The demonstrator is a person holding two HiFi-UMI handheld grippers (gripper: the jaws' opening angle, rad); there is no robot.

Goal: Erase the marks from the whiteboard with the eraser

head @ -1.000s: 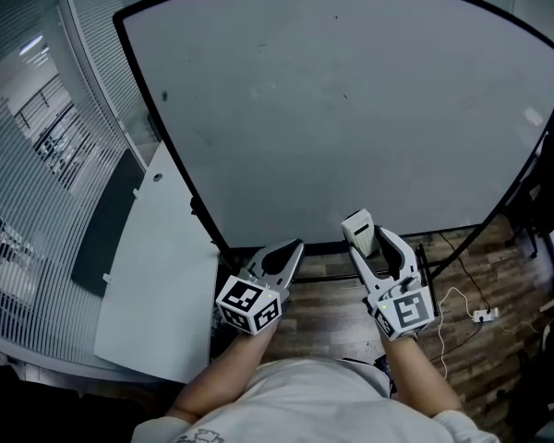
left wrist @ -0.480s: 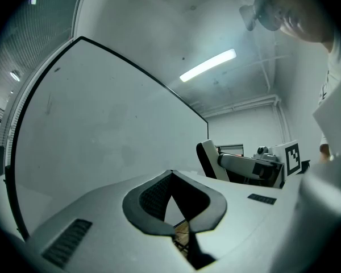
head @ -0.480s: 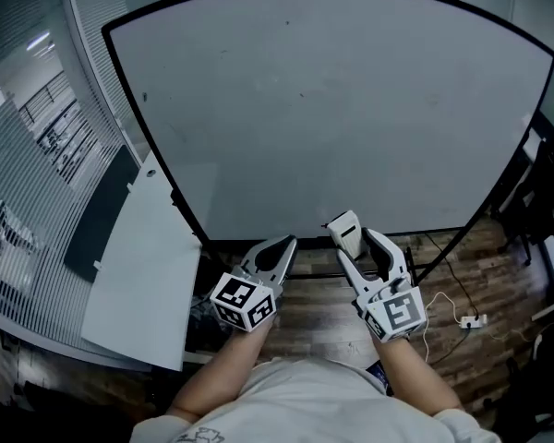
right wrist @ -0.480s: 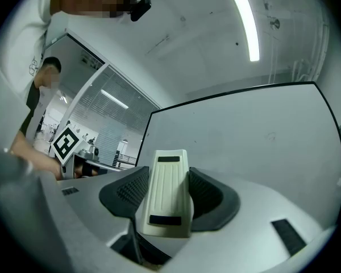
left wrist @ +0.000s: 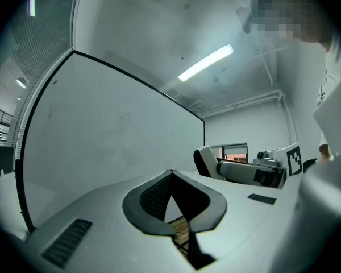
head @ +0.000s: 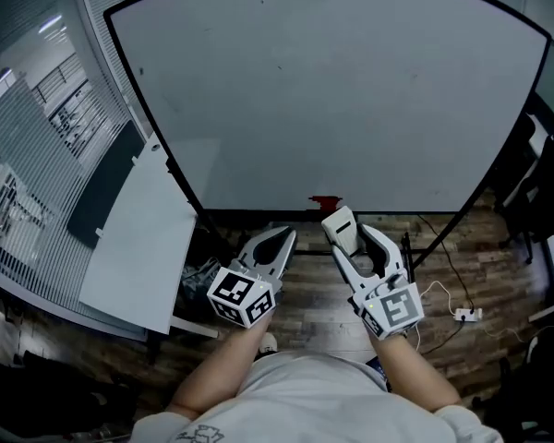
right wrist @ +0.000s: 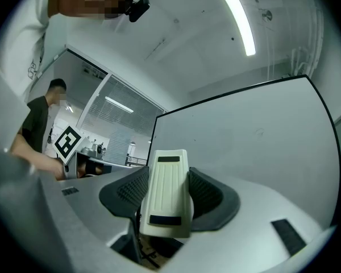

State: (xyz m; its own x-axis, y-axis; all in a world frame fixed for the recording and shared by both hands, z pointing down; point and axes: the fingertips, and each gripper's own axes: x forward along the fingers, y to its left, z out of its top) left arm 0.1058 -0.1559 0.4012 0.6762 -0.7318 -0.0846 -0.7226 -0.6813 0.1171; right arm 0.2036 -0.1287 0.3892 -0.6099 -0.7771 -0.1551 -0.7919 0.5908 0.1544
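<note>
1. Your right gripper [head: 362,245] is clenched on the eraser [head: 341,228]. The cream block stands upright between its jaws, and two dark strips show on its back.
2. You hold the eraser just below the bottom edge of the whiteboard [head: 332,100], off its surface.
3. Your left gripper [head: 286,239] hangs beside the right one, its jaws pressed together tip to tip with nothing between them.
4. The board looks nearly clean, with only a few faint dark specks.
5. A small red thing [head: 325,201] sits at the board's bottom edge, just above the eraser.
6. A grey tabletop [head: 134,247] lies to your left, and under both grippers is a wooden floor [head: 314,293].
</note>
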